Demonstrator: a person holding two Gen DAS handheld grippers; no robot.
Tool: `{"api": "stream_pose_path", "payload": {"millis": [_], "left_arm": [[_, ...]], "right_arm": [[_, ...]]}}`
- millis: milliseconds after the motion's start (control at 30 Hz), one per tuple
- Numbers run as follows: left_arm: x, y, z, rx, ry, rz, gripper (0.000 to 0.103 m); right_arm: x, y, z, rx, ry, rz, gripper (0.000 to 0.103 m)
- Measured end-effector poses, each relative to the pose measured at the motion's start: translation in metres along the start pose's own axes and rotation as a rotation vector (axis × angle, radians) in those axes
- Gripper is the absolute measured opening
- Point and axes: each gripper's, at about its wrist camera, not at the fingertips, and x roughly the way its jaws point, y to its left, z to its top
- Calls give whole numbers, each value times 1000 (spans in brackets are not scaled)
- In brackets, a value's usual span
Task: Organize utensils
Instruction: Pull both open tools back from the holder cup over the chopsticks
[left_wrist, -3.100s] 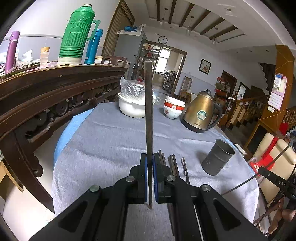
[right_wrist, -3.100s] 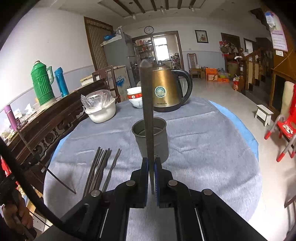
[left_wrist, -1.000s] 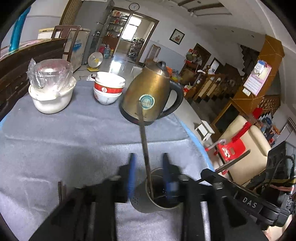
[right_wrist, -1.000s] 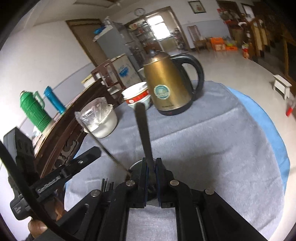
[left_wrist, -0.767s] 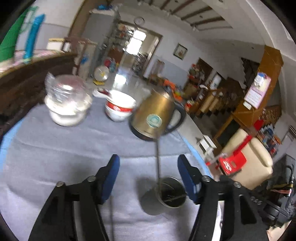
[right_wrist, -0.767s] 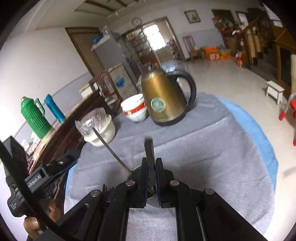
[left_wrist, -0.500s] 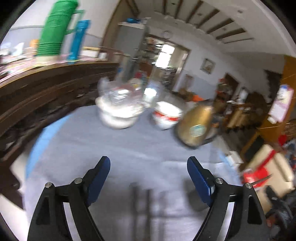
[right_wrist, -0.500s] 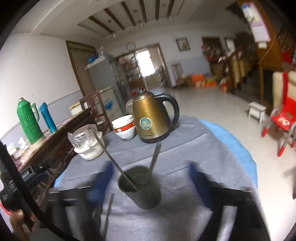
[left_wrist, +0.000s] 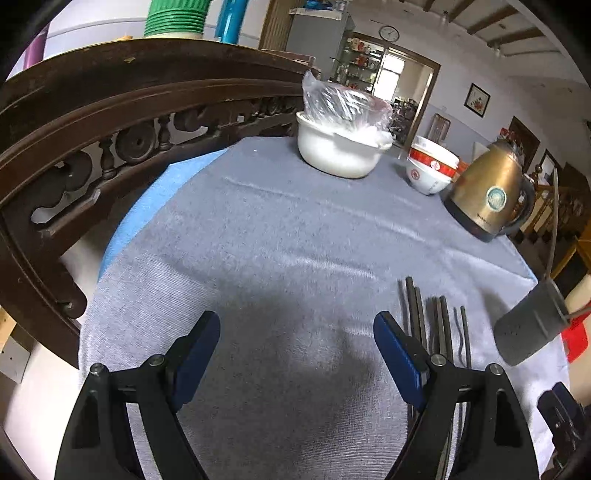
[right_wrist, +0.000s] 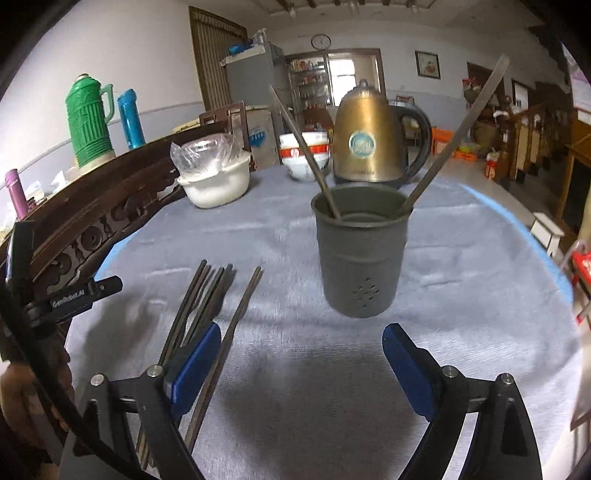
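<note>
A grey perforated utensil cup (right_wrist: 360, 251) stands on the grey tablecloth (right_wrist: 295, 369). Two long metal utensils lean in it, one to the left (right_wrist: 295, 136) and one to the right (right_wrist: 461, 125). Several more metal utensils (right_wrist: 207, 295) lie side by side on the cloth to the cup's left. My right gripper (right_wrist: 301, 339) is open and empty, a little short of the cup, its left finger over the lying utensils. My left gripper (left_wrist: 295, 328) is open and empty above bare cloth, with the lying utensils (left_wrist: 432, 321) under its right finger and the cup (left_wrist: 528, 332) farther right.
A brass kettle (right_wrist: 369, 144), stacked red-and-white bowls (right_wrist: 303, 155) and a white bowl under plastic wrap (right_wrist: 216, 181) stand at the table's far side. Dark carved wooden furniture (left_wrist: 110, 129) borders the left edge. A hand (right_wrist: 22, 387) holds the left gripper's body (right_wrist: 74, 295).
Both grippers opened and let their utensils go into the cup, where they now lean. Both then drew back and sank lower; the left one swung left, so the cup now sits at its right edge.
</note>
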Motion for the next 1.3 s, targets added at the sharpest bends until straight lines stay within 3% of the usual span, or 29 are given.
{"api": "stream_pose_path", "payload": {"millis": [300,700,1300], "left_arm": [[12,-10,-15,52,21,-19,85],[23,10,-17,-61,61,-16,85],[21,19,-19,-113,48,-73,86]], "right_arm": [[32,-16,-17,92,106,-2,92],[44,-18,-21,133,149,2,92],[54,-1,-23,43,196,-84,96]]}}
